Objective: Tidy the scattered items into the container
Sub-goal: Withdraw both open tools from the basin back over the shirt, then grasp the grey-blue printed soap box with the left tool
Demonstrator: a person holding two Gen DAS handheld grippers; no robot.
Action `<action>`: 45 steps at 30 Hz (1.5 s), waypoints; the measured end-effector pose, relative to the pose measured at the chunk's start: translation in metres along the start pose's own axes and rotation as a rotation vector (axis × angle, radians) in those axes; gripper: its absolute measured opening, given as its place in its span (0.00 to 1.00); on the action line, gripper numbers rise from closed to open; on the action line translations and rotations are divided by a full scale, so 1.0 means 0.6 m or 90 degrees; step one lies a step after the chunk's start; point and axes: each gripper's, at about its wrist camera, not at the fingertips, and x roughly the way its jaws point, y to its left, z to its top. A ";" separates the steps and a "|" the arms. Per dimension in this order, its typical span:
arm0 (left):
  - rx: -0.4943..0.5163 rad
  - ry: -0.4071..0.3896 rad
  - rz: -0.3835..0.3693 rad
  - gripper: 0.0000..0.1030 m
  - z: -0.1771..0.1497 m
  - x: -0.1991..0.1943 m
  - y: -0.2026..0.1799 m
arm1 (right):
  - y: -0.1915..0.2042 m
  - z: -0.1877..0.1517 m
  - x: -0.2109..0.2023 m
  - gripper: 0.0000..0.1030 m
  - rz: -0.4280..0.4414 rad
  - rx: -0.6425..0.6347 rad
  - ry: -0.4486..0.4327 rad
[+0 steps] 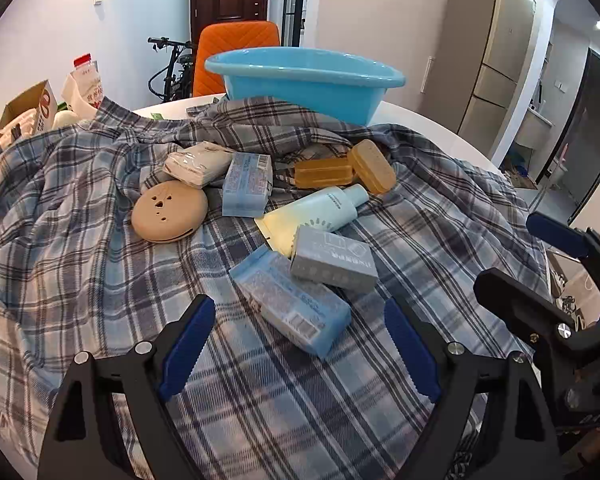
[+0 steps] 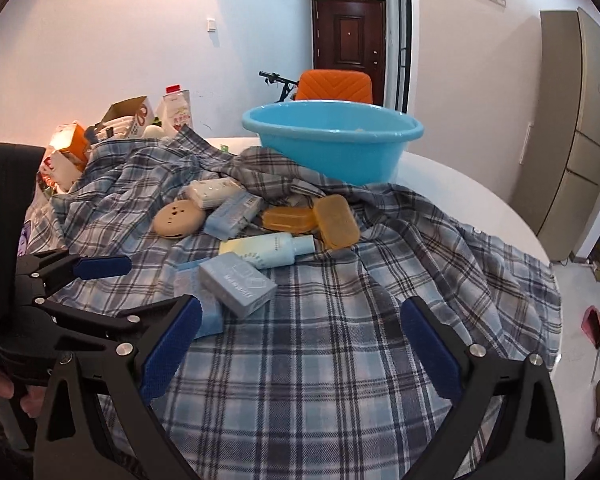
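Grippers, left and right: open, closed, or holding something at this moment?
Left gripper: open, holding nothing, above the plaid cloth.
Right gripper: open, holding nothing.

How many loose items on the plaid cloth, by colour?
Light blue: 4 (pack, tube, box, pack)
Amber soap bars: 2
Beige: 2 (round case, wrapped pack)
Total: 8
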 end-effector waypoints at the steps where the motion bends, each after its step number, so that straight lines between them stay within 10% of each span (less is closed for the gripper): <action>1: 0.001 0.000 0.007 0.86 0.002 0.005 0.002 | -0.007 0.000 0.007 0.97 0.000 0.007 0.004; 45: 0.060 0.051 -0.001 0.86 0.018 0.092 -0.043 | -0.113 -0.039 0.060 0.97 0.033 0.049 0.000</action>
